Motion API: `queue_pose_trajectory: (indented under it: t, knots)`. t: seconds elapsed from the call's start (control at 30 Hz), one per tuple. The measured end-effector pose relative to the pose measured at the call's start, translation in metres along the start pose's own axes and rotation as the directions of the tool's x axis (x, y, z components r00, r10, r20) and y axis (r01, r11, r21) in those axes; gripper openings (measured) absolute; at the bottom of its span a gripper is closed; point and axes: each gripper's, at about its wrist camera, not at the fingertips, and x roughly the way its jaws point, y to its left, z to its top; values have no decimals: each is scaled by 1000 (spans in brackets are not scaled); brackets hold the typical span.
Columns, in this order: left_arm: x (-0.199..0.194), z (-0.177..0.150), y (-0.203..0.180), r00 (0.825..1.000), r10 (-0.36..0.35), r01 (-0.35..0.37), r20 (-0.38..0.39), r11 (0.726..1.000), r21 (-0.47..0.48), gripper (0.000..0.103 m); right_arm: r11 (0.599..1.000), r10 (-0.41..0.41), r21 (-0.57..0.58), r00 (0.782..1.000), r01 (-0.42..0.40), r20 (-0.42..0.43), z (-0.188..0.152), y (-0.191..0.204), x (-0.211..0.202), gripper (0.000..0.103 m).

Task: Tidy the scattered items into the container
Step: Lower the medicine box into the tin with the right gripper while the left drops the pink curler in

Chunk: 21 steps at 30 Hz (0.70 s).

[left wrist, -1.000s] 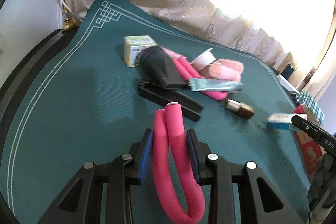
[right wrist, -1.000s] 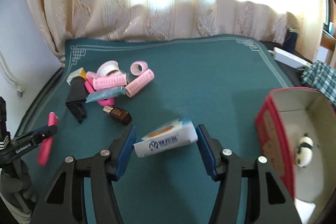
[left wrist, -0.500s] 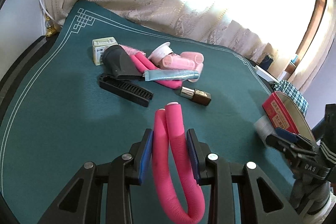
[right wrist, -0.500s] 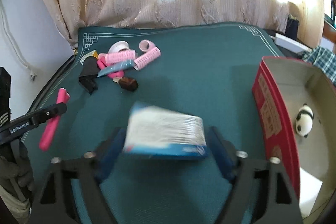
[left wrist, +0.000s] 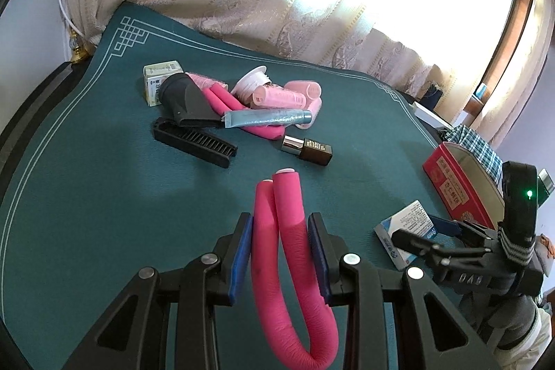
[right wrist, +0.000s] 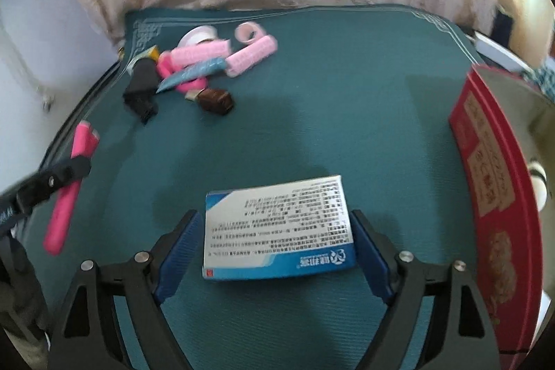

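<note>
My left gripper is shut on a bent hot-pink foam curler, held above the green mat. My right gripper is shut on a blue-and-white medicine box, which also shows in the left wrist view. The red container with a beige inside stands open at the right; a small panda toy lies in it. It shows at the right of the left wrist view. The pile of scattered items lies at the mat's far left.
The pile holds pink rollers, a blue tube, a black comb, a black nozzle, a small green-white box and a brown bottle. Curtains hang behind. Checked cloth lies beyond the container.
My right gripper has lifted the medicine box and turned it flat, moving toward the red container. My left gripper has drawn back from the pile, still holding the pink curler.
</note>
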Motion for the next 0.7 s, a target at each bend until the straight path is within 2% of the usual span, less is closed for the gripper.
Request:
queue_pose_trajectory:
  t: [0.1,0.23,0.37,0.5,0.7]
  knots:
    - [2,0,3,1000,-5,4,-5,1000,-15,34,997,-45,-69,999,45,-6,-4,9,3,89]
    - [1,-1,2,1000,-8,8,-4,1000,-11,34,990,-101,-104,995,99,-8,-5,16,6,87]
    - [-3,-1,-3,1000,-12,12,3,1000,3,34,994,-86,-71,996,87,17,-6,10,0,87]
    - [-8,2,-14,1000,-15,14,8,999,29,34,999,-40,-26,994,43,103,-7,5,-28,87]
    - [-14,8,-45,999,-35,34,16,995,98,34,997,-81,28,964,76,254,-5,-12,-82,87]
